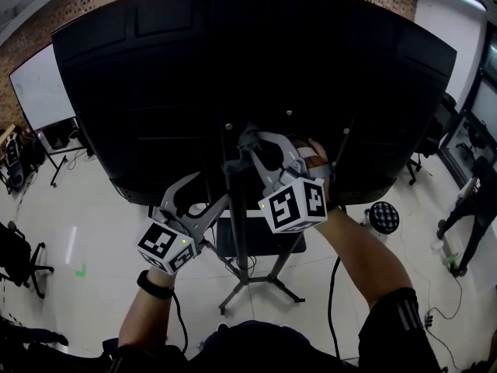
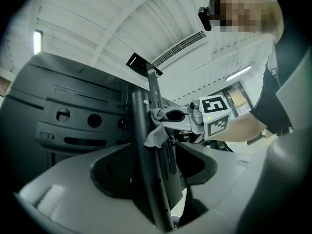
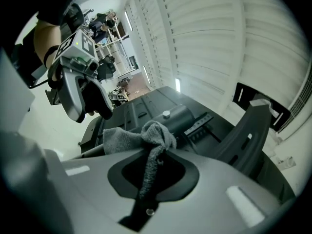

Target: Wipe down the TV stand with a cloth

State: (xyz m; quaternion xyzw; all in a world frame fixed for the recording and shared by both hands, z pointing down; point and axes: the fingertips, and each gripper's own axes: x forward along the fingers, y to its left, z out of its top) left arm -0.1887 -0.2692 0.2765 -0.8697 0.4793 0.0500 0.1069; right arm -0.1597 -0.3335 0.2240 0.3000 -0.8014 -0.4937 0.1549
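Glossy white floor (image 1: 101,208) fills the lower half of the head view. TV stand (image 1: 239,243) stands at centre frame, its spread legs (image 1: 260,284) on the floor, its pole upright and holding the big black TV (image 1: 233,76) across the top. Grey cloth (image 2: 157,135) touches the pole. Also on the floor: round black stool (image 1: 383,217) at right, office chair (image 1: 17,256) at left edge, whiteboard (image 1: 37,90) on a wheeled frame upper left, black cable (image 1: 332,294) right of the legs, small green mark (image 1: 81,271) lower left.
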